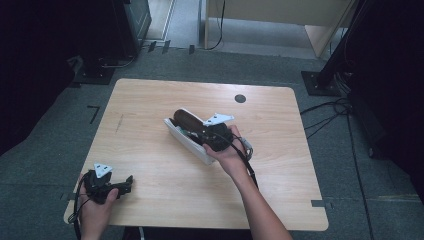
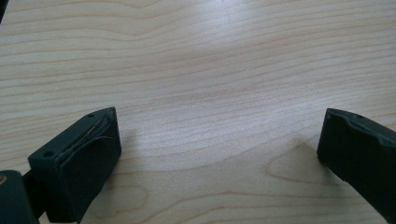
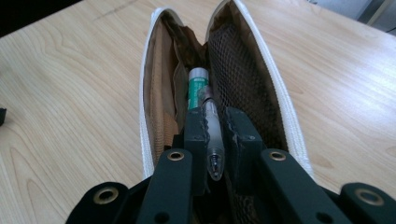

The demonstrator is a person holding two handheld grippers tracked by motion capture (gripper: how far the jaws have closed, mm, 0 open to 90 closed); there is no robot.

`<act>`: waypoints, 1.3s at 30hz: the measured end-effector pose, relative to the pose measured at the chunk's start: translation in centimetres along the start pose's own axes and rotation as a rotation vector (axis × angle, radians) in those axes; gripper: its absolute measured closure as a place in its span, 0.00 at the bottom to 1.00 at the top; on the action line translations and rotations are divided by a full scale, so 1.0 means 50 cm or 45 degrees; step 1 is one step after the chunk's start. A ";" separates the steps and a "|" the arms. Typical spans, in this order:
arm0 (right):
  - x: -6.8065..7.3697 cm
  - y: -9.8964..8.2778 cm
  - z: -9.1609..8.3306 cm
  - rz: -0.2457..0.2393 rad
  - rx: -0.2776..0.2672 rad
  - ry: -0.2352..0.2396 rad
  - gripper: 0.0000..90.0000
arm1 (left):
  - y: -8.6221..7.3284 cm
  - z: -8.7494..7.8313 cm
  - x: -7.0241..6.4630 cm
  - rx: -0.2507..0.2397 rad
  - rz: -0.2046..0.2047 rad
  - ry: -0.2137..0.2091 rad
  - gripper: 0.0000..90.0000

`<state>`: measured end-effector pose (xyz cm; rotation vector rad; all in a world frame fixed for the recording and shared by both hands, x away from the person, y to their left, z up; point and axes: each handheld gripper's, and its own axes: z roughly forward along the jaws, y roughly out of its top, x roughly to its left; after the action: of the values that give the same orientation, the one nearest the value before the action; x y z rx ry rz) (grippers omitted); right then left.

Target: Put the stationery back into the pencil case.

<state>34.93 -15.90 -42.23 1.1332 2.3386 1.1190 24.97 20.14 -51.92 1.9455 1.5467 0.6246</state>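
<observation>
Pen sits clamped in your right tool inside the open case; lower it in, then release, left tool idle, agape.

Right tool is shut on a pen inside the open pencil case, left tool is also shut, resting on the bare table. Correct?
Not quite. The left tool is open: the left gripper view shows its jaws wide apart over the bare table. The rest holds: the right tool is shut on the pen inside the open pencil case.
</observation>
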 end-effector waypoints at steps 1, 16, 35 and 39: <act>0.000 0.000 0.003 -0.002 0.014 0.001 0.89 | 0.000 0.000 0.000 0.000 0.000 0.000 0.00; -0.001 0.012 -0.009 0.014 -0.021 0.027 0.88 | 0.000 0.000 0.000 0.000 0.000 0.000 0.00; -0.013 0.001 -0.122 0.049 -0.160 0.025 0.87 | 0.000 0.000 0.000 -0.002 -0.002 0.001 0.00; -0.017 -0.016 -0.137 0.058 -0.164 0.012 0.83 | 0.000 0.000 0.000 -0.002 -0.001 0.001 0.00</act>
<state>31.20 -20.37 -38.44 1.1424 2.2221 1.2734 24.97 20.13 -51.93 1.9437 1.5469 0.6260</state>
